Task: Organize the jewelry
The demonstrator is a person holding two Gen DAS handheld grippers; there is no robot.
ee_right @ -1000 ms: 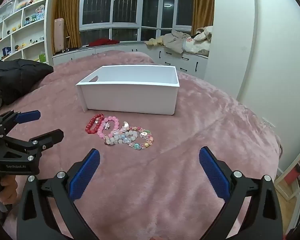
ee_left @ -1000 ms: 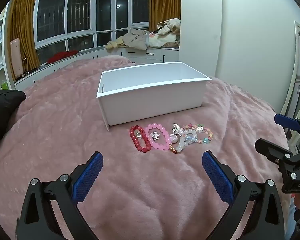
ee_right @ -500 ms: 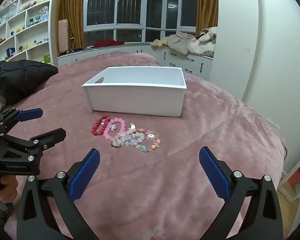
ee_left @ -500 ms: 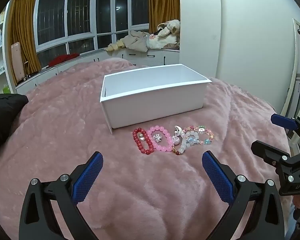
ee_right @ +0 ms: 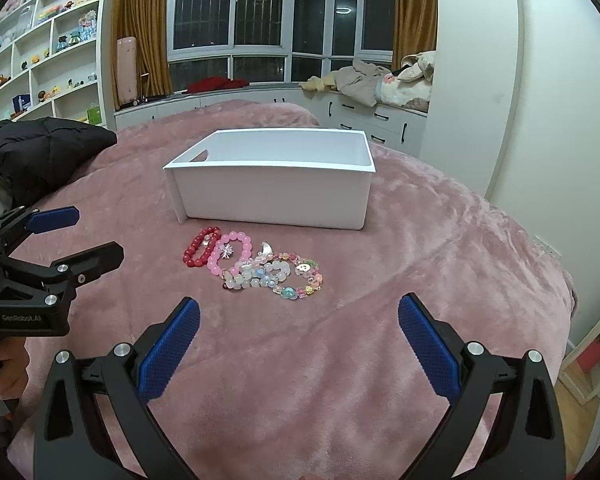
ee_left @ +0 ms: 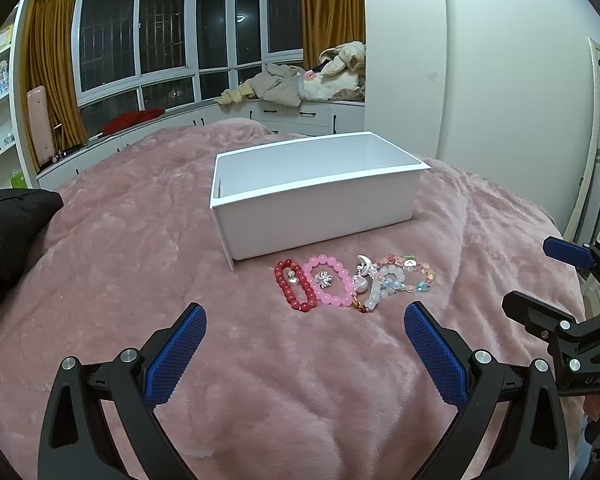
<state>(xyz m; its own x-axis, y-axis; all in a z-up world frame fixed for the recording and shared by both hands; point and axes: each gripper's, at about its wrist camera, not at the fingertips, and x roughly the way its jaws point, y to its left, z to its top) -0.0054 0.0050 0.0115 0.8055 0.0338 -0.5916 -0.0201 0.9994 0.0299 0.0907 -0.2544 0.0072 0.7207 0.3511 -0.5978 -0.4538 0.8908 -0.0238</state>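
A row of bead bracelets lies on the pink blanket just in front of a white open box (ee_left: 320,204) (ee_right: 272,196). From left to right: a red bracelet (ee_left: 294,286) (ee_right: 198,248), a pink bracelet (ee_left: 328,286) (ee_right: 230,256), a pale white-blue bracelet (ee_left: 382,284) (ee_right: 256,274) and a multicolour bracelet (ee_left: 414,278) (ee_right: 300,276). A silver charm rests among them. My left gripper (ee_left: 304,344) is open, short of the bracelets and holding nothing. My right gripper (ee_right: 298,340) is open too, just short of the multicolour bracelet.
The pink blanket (ee_left: 140,260) covers a bed. A black jacket (ee_right: 48,148) lies at the left. The left gripper shows in the right wrist view (ee_right: 60,236), with a hand (ee_right: 4,372) on its grip. Shelves, windows and a white wall stand behind.
Both grippers have moved forward a little toward the box and bracelets, which look larger now. Both stay open and nothing was picked up.
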